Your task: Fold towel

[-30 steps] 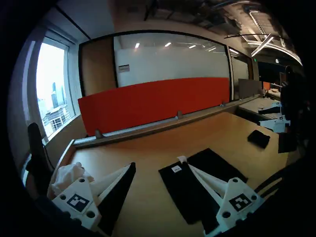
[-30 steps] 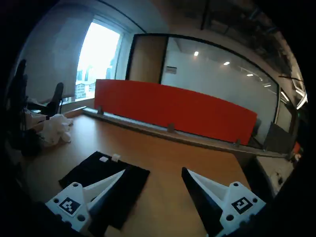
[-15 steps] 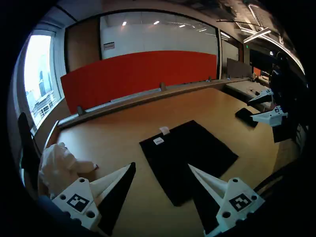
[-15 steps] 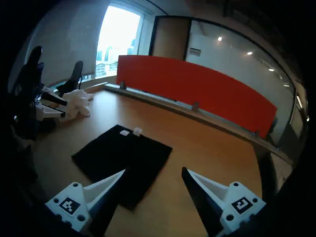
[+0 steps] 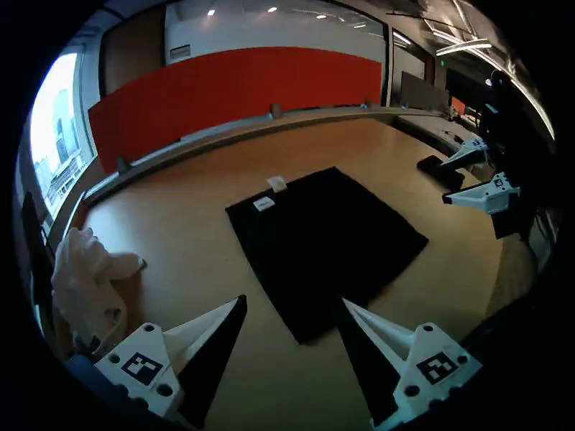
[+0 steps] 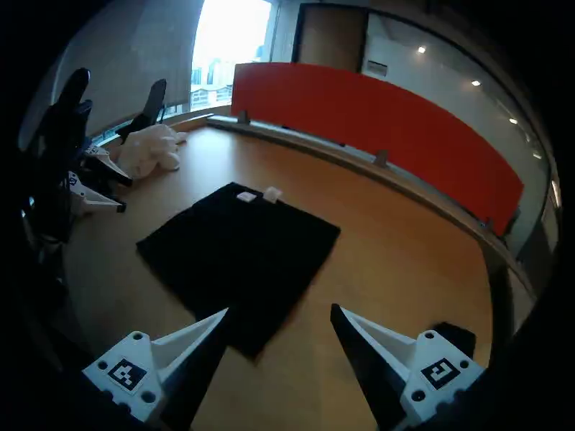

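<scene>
While the black towel (image 5: 323, 244) lies flat, apparently unfolded, on the desk (image 5: 194, 194) before the red divider (image 5: 237, 86), we hold the left gripper (image 5: 291, 310) and right gripper (image 6: 277, 316) farther back, fingers apart, all folds pending.

Towel (image 5: 323, 237) lay flat on table (image 5: 194, 215), approx. mid-desk, one corner nearest the person. Two small tags (image 5: 264, 203) sat at towel's far edge, side by side. Divider panel (image 5: 230, 93) stood along table's far side, behind towel; window (image 6: 230, 39) was beyond it, to the L. Cloth heap (image 6: 151, 147) sat on table's L end, well apart from towel, w/ a chair (image 6: 152, 106) behind it. Small item (image 5: 436, 167) lay on table R of towel, apart from it. L gripper (image 5: 292, 299) was at towel's L side, near the heap; R gripper (image 6: 279, 309) opp., at towel's R side, near the small item. Neither touched towel.
</scene>
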`<state>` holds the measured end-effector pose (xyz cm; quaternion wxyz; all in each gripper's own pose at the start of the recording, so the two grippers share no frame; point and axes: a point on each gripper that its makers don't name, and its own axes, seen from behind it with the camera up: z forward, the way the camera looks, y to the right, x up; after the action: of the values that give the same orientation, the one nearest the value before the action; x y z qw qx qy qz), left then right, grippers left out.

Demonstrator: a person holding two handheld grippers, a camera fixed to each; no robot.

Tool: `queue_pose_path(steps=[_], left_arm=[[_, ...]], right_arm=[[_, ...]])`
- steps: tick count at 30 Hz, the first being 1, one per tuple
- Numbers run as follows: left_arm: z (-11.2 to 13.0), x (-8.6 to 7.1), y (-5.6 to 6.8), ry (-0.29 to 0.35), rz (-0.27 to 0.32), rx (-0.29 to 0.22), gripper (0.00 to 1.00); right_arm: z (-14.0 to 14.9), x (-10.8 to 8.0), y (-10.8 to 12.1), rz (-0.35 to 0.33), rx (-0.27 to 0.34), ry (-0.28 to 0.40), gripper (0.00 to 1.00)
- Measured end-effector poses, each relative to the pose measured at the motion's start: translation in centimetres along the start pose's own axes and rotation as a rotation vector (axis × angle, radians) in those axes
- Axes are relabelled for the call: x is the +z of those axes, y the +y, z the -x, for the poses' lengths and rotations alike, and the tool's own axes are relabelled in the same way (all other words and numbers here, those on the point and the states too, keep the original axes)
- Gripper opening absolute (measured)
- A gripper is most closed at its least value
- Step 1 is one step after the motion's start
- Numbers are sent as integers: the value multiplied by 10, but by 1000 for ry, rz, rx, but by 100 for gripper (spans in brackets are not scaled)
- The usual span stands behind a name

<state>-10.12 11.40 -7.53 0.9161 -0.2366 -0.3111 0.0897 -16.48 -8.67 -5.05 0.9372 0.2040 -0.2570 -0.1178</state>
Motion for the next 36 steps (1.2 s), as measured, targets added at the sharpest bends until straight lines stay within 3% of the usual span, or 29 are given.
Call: queue_pose_path(steps=[6,15,25,36], left_arm=[[27,18,8,-71,23,-12,87],[59,38,17,-165,57,-28,87],[70,54,19,-212,85,-15,87],[76,61,24,-234,113,33,86]], right_arm=[[21,13,-14,-38,-17,-52,99],[52,30,-26,-75,17,-131,95],[70,43,-28,-105,19,-177,94],[80,53,-38,-167,-2,-208,85]])
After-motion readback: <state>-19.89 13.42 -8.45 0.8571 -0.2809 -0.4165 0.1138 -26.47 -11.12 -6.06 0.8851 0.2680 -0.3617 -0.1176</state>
